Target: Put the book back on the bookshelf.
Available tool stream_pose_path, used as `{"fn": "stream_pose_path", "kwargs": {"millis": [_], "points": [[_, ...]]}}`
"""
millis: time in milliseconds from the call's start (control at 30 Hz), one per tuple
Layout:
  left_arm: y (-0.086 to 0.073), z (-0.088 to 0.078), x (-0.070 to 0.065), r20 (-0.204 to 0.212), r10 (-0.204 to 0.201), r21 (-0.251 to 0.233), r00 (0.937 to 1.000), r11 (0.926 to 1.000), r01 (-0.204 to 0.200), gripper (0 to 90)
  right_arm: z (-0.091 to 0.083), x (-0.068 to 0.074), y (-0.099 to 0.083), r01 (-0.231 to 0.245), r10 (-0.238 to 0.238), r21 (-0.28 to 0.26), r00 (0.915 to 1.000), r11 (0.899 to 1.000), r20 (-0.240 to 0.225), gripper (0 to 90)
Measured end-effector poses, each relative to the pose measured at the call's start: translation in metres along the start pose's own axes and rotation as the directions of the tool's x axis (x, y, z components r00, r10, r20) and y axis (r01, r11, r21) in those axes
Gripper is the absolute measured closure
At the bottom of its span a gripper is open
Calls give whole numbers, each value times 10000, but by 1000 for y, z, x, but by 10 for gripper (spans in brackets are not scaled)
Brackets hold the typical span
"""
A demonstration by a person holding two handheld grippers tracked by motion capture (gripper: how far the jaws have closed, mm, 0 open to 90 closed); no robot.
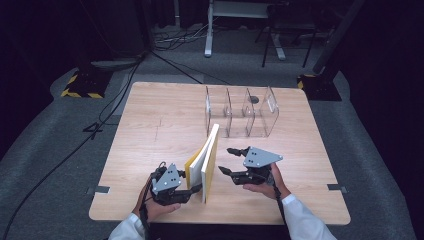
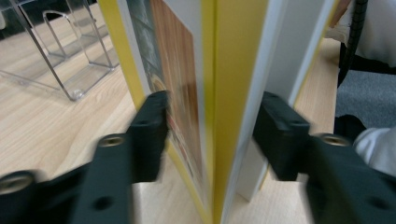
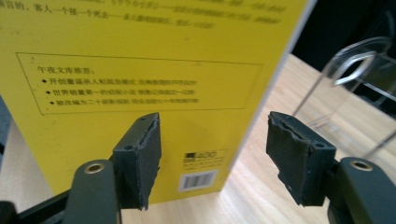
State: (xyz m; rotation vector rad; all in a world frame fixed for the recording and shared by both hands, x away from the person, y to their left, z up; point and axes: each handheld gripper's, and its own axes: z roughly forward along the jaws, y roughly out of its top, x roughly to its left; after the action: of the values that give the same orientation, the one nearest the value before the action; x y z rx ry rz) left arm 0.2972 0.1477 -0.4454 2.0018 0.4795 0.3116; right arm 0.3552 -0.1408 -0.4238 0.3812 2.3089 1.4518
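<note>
yellow paperback book (image 1: 209, 160) standing on its bottom edge on the wooden table (image 1: 150, 130), long axis upright, spine toward left gripper (image 1: 192, 187), whose spread jaws straddle the spine without pressing, right gripper (image 1: 227, 160) just beside back cover, jaws wide, nothing held

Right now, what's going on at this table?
A person works with a gripper in each hand on two yellow-covered paperback books standing upright on the wooden table, fanned apart toward the person. The left gripper straddles the books' near edges with its jaws open, neither pad visibly pressing. The right gripper hangs just right of the books, jaws open and empty. The clear acrylic divided rack stands empty behind them.
</note>
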Motion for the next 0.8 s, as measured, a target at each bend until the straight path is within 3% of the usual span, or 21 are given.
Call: {"fn": "stream_pose_path", "kwargs": {"millis": [33, 167, 367, 633, 733, 800], "points": [[-1, 0, -1, 60, -46, 49, 10000, 10000, 46, 318, 2, 2, -1, 19, -19, 39, 10000, 10000, -6, 366], [-6, 5, -9, 182, 18, 584, 9998, 9983, -28, 238, 7, 7, -1, 124, -124, 116, 9999, 9999, -46, 366], [-5, 10, -21, 398, 25, 545, 9992, 9985, -46, 184, 12, 13, -1, 255, -254, 115, 9996, 9996, -107, 365], [3, 20, -34, -402, -161, 163, 9991, 9997, 167, 166, 19, 22, 1, 546, -548, 145, 9983, 9984, 190, 348], [2, 24, -32, -952, -104, 111, 9954, 9999, 115, 265, 19, 22, 1, 519, -524, 186, 9983, 9985, 271, 330], [-1, 27, -29, -1070, -231, 129, 9940, 9996, 246, 300, 21, 22, 1, 412, -425, 258, 9978, 9988, 510, 329]]}}
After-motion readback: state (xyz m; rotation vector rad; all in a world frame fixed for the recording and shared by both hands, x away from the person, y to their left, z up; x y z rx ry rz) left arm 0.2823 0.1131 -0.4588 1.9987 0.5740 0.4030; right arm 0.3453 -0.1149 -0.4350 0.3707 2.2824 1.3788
